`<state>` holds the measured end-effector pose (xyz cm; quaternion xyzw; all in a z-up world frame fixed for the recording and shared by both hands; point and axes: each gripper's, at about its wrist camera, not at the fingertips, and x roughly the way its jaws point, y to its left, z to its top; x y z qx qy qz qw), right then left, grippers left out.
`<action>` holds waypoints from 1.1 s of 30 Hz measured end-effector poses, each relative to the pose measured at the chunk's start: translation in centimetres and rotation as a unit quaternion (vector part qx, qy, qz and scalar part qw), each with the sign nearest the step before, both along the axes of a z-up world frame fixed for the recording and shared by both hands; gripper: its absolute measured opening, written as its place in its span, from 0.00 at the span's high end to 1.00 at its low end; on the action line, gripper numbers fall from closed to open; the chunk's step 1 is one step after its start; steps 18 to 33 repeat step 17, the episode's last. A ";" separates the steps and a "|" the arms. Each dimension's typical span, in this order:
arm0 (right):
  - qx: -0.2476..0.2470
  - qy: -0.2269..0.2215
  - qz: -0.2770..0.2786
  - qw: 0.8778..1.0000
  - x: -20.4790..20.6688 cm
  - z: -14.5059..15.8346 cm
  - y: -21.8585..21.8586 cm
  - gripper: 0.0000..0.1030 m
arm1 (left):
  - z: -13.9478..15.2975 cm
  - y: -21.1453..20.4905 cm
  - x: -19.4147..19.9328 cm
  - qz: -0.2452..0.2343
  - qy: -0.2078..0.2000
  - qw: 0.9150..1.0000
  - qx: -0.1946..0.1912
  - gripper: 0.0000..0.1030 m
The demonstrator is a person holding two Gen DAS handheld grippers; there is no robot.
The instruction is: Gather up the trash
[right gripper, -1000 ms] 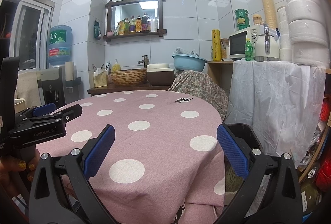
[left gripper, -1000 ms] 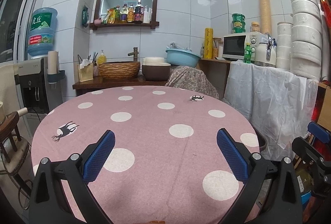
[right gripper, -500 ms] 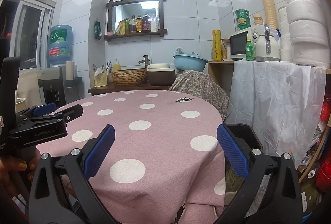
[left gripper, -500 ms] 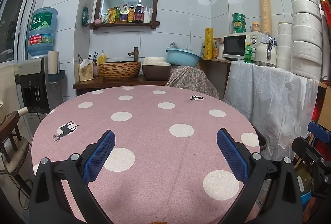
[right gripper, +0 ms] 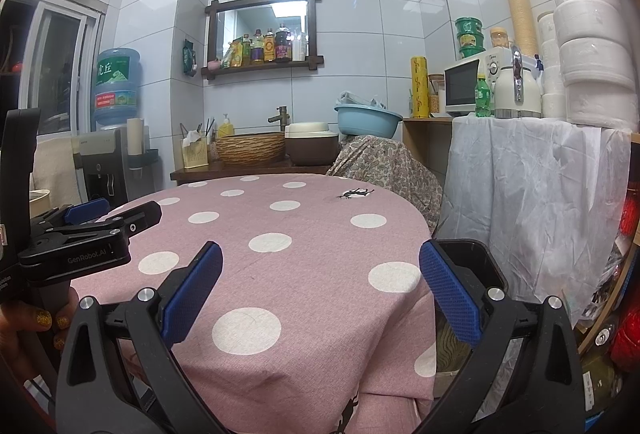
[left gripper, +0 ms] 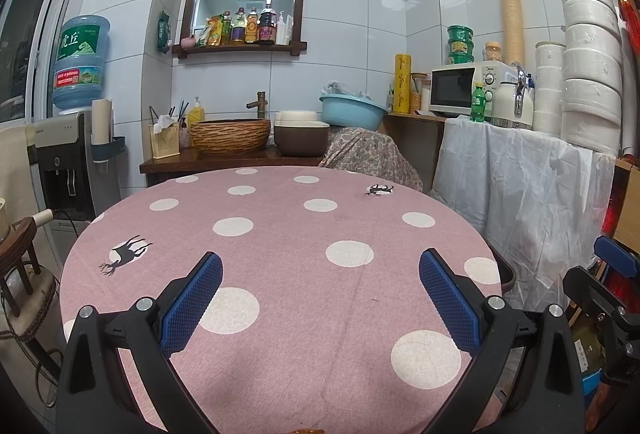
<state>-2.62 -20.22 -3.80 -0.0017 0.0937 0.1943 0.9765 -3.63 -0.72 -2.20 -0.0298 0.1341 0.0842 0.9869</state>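
Trash is not seen anywhere on the pink dotted tablecloth (left gripper: 280,274), so its weight, stiffness and best holding point cannot be judged. Both the left gripper (left gripper: 320,298) and right gripper (right gripper: 320,294) are held spread wide and empty above it.
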 end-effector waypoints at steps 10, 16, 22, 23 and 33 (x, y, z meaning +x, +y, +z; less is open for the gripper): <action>0.000 0.000 0.000 1.000 -0.2 -0.2 0.1 0.06 | 0.1 -0.3 0.2 -0.004 0.000 1.000 0.002 0.05; 0.000 0.001 0.000 1.000 -0.3 -0.3 0.2 0.06 | 0.1 -0.2 0.2 -0.005 0.001 1.000 0.003 0.05; 0.000 0.001 0.000 1.000 -0.4 -0.3 0.3 0.06 | 0.0 -0.2 0.2 -0.004 0.001 1.000 0.003 0.05; 0.000 0.001 0.000 1.000 -0.4 -0.3 0.3 0.06 | 0.0 -0.2 0.2 -0.004 0.001 1.000 0.003 0.05; 0.000 0.001 0.000 1.000 -0.4 -0.3 0.3 0.06 | 0.0 -0.2 0.2 -0.004 0.001 1.000 0.003 0.05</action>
